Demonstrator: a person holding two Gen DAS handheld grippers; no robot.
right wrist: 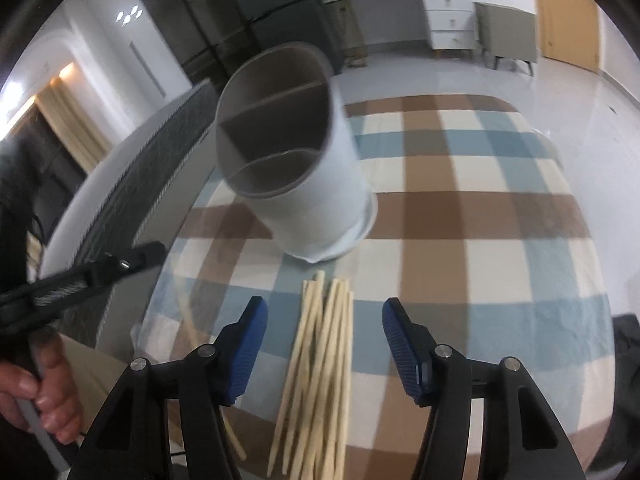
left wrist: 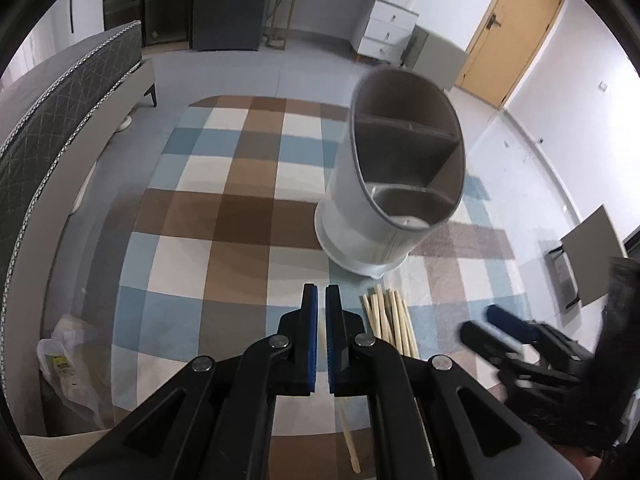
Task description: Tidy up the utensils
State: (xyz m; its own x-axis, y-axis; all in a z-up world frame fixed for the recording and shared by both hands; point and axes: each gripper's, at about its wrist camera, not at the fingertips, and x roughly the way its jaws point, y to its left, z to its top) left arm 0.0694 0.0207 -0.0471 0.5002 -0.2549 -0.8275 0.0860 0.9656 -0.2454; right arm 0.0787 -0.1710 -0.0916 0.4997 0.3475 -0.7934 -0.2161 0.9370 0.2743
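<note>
The left claw (left wrist: 322,294) is closed on a single chopstick (left wrist: 347,436) while the right claw (right wrist: 324,314) hangs wide open and empty above the chopstick pile (right wrist: 320,364), and the holder (right wrist: 296,160) just beyond stands empty, so almost everything remains.

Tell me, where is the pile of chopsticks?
The chopsticks lie on the checked tablecloth, just in front of the white holder, between the open right hand-held gripper's fingers.

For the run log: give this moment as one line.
left gripper: shut on chopstick | right gripper: open over chopstick pile | holder: upright, compartments empty
</note>
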